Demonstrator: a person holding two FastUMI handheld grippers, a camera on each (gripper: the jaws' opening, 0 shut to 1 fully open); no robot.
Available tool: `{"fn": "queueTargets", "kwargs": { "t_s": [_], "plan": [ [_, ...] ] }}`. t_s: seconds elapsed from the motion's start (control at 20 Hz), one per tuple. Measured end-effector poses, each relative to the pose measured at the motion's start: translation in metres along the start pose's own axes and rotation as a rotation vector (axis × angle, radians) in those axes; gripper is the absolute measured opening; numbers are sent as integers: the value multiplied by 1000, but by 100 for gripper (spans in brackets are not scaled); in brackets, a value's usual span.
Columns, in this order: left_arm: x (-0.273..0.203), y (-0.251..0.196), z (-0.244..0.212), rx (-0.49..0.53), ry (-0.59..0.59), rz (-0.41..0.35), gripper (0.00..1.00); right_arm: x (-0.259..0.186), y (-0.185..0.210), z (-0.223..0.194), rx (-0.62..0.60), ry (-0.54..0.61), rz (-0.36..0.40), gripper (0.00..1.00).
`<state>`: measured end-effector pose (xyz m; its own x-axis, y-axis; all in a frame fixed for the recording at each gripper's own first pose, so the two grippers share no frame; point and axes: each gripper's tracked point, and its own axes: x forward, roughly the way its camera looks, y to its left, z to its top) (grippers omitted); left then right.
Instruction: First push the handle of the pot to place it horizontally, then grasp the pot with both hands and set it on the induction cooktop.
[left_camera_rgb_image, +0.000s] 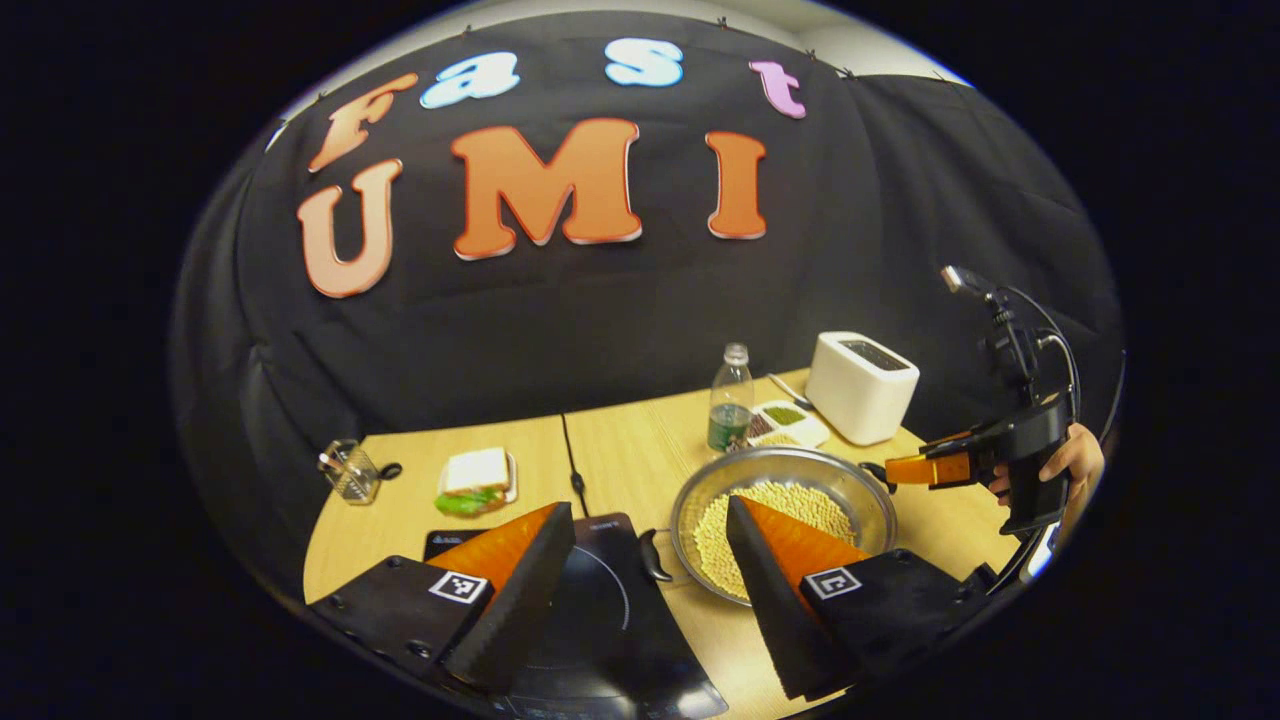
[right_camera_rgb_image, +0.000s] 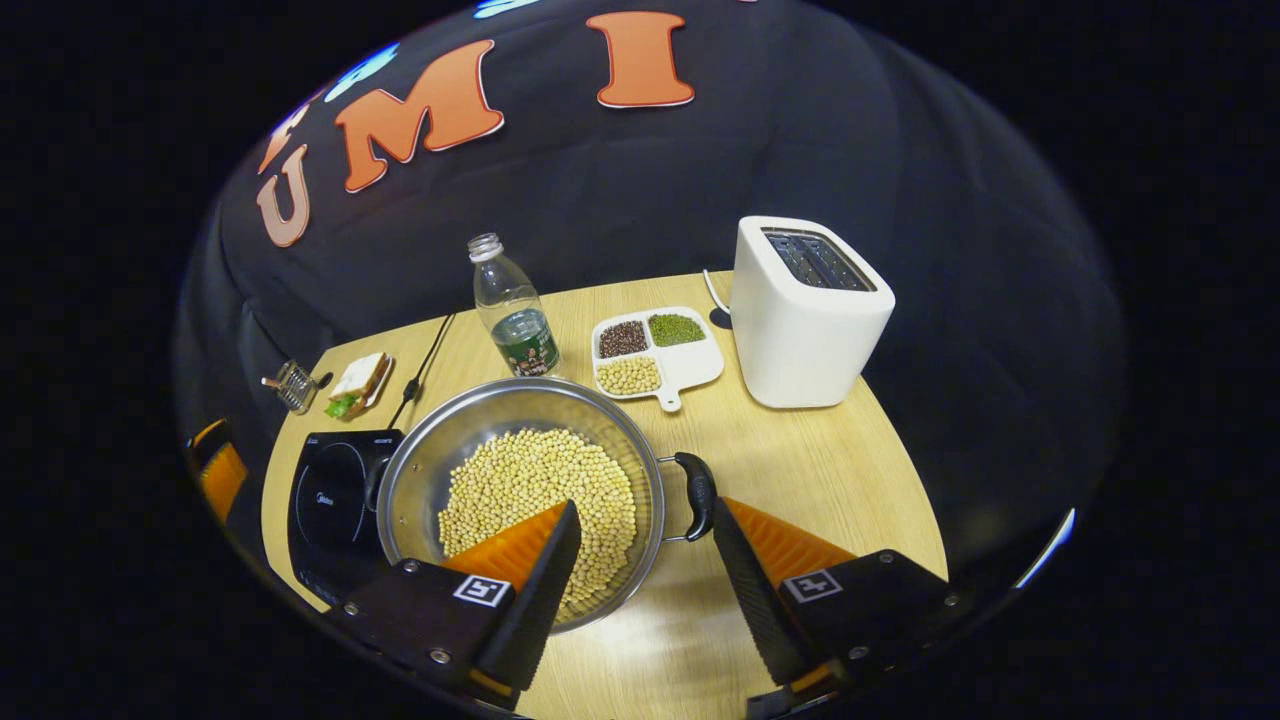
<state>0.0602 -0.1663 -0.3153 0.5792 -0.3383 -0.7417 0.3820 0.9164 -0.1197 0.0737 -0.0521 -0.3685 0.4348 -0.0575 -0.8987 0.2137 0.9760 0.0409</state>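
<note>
A steel pot (left_camera_rgb_image: 790, 462) holding soybeans (left_camera_rgb_image: 790, 500) stands on the wooden table, to the right of the black induction cooktop (left_camera_rgb_image: 590, 610). My left gripper (left_camera_rgb_image: 645, 510) is open, and the pot's left handle (left_camera_rgb_image: 655, 555) lies between its fingers, just over the cooktop's edge. My right gripper (right_camera_rgb_image: 645, 510) is open too, with the pot's right handle (right_camera_rgb_image: 698, 495) between its fingers, close to the right one. In the left gripper view the right gripper (left_camera_rgb_image: 895, 470), held by a hand (left_camera_rgb_image: 1075, 460), sits at the pot's far side. The pot (right_camera_rgb_image: 425, 470) and cooktop (right_camera_rgb_image: 330, 500) also appear in the right gripper view.
Behind the pot stand a plastic bottle (right_camera_rgb_image: 510, 310), a divided dish of beans (right_camera_rgb_image: 655, 355) and a white toaster (right_camera_rgb_image: 805, 310). A sandwich on a plate (left_camera_rgb_image: 478, 480), a small glass holder (left_camera_rgb_image: 350, 470) and a black cable (left_camera_rgb_image: 572, 455) lie at the back left.
</note>
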Motion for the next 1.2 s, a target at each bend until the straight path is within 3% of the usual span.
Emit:
{"fn": "queueTargets", "kwargs": {
  "t_s": [0.3, 0.35, 0.5, 0.7, 0.75, 0.8, 0.9, 1.2],
  "plan": [
    [48, -13, -39, -47, 189, -45, 98, 14, -3, -4, -12, 25, -10, 84],
    [52, -16, -44, -54, 217, -50, 87, 18, -4, -4, -19, 29, -15, 84],
    [68, -14, -60, -58, 277, -41, 88, 26, -4, -7, -32, 43, -21, 84],
    [84, -7, -77, -52, 324, -10, 85, 38, -3, -14, -39, 64, -23, 84],
    [87, -9, -80, -61, 329, -14, 88, 40, -3, -15, -42, 67, -21, 84],
    [89, -13, -81, -74, 336, -25, 85, 43, -3, -17, -45, 69, -22, 85],
    [92, -16, -84, -86, 348, -31, 92, 45, -5, -19, -53, 73, -28, 84],
    [100, -25, -87, -90, 330, -48, 90, 53, -18, -27, -65, 85, -67, 85]
  ]
}}
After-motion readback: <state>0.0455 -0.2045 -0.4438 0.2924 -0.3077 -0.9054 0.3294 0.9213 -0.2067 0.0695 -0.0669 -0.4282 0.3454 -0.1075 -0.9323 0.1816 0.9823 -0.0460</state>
